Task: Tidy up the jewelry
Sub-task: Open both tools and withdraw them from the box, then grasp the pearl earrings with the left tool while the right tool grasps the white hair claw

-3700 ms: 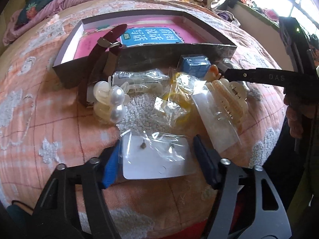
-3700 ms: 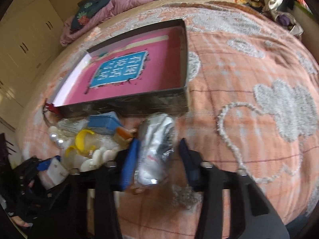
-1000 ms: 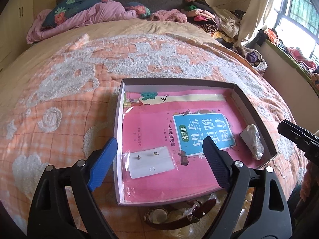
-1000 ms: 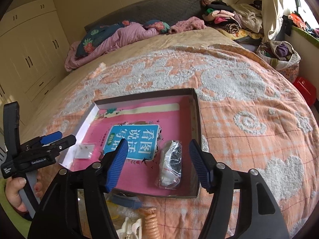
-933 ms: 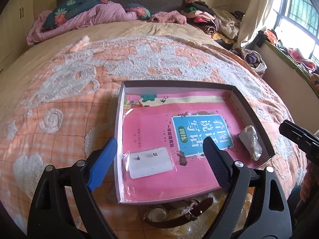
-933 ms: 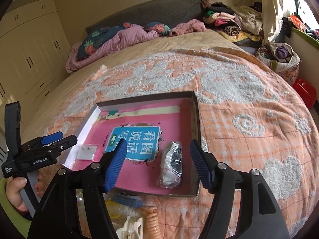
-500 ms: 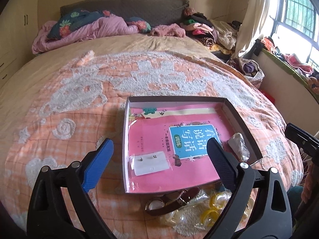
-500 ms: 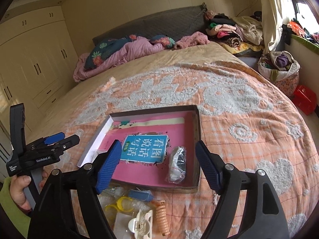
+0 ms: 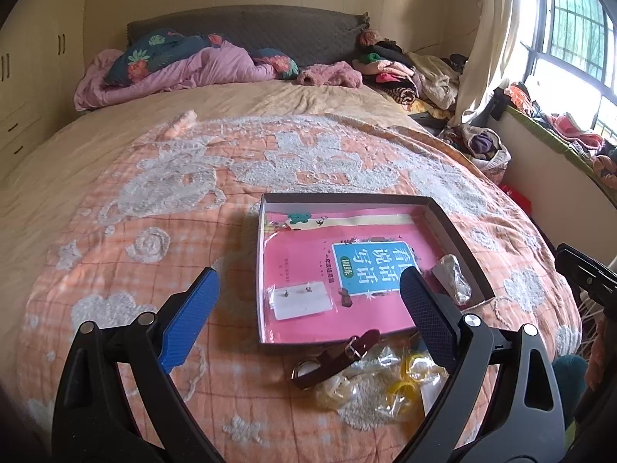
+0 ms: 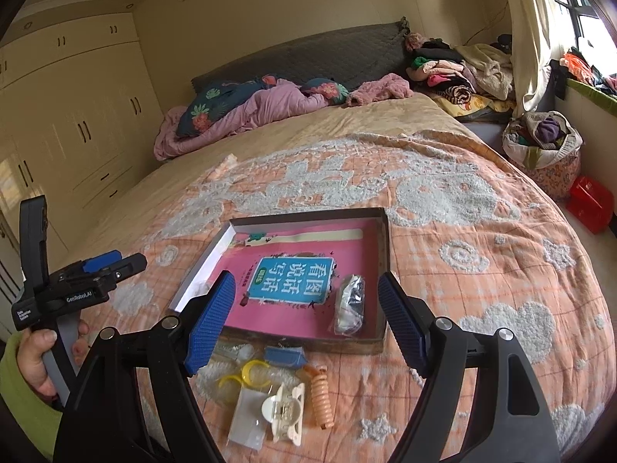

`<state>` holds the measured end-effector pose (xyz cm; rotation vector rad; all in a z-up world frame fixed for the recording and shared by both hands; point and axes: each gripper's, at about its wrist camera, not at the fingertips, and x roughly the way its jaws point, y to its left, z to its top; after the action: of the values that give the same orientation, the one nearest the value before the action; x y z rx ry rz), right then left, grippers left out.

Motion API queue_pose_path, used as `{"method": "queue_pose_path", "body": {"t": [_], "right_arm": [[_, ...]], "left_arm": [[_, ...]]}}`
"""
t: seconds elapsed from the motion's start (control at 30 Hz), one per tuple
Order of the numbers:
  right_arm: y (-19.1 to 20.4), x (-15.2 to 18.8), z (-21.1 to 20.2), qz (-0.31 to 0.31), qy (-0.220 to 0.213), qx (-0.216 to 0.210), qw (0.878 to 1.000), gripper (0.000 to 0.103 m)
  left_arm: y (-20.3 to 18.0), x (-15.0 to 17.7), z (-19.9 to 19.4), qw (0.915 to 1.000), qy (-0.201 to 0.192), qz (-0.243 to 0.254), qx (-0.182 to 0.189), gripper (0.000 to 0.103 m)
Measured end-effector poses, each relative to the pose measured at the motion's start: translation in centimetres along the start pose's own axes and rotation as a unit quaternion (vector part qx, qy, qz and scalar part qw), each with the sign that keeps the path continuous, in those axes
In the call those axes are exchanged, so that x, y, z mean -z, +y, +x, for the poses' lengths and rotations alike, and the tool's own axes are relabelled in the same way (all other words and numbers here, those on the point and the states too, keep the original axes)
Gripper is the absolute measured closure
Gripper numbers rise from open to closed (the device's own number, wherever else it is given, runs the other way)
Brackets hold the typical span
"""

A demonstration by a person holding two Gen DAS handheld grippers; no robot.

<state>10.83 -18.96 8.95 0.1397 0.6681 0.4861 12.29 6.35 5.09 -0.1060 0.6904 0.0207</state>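
A shallow dark box lined with a pink book lies on the orange bedspread. Inside, an earring card in a clear bag lies near left and a crumpled silvery bag near right. My left gripper hangs above and in front of the box, open and empty. My right gripper also stands open and empty, back from the box and the silvery bag. Loose in front of the box are a brown strap, yellow rings, a white claw clip and an orange coil tie.
A small blue box lies by the box's front wall. Bedding and pillows pile at the headboard, clothes at the far right. A hand holds the left gripper. Wardrobes stand left, a window right.
The earring card and silvery bag, earlier between my fingers on the bedspread, now lie in the box. Both grippers have drawn back and up over the last second, jaws slightly wider.
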Motion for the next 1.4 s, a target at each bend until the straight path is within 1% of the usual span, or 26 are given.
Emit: {"method": "queue_pose_path", "body": {"t": [0.17,0.37,0.7,1.0,1.13,1.3,1.4], "right_arm": [[0.4,1.2,-0.9,-0.007,0.008,-0.003,1.0,0.028],[0.7,3.0,-1.4,-0.009,0.025,-0.008,1.0,0.028],[1.7,5.8,-1.0,-0.013,0.055,-0.019,0.998,0.028],[2.6,8.3,0.3,-0.021,0.092,-0.024,0.995,0.028],[2.8,9.4,1.2,-0.021,0.106,-0.022,0.994,0.028],[2.6,10.2,2.2,-0.019,0.121,-0.015,0.992,0.028],[2.6,10.8,2.8,-0.018,0.131,-0.017,0.991,0.033]], "left_arm": [[-0.1,1.0,-0.8,1.0,0.0,0.001,-0.001,0.015],[-0.1,2.8,-1.0,0.9999,0.011,0.002,-0.004,0.015],[0.2,5.4,-1.2,0.9995,0.029,0.002,-0.013,0.015],[0.3,7.8,-0.7,0.9985,0.052,0.007,-0.018,0.015],[0.1,8.9,-0.2,0.9976,0.067,0.01,-0.013,0.015],[-0.8,10.0,1.0,0.9954,0.094,0.019,0.005,0.015],[-1.4,10.5,1.8,0.994,0.106,0.026,0.013,0.016]]}}
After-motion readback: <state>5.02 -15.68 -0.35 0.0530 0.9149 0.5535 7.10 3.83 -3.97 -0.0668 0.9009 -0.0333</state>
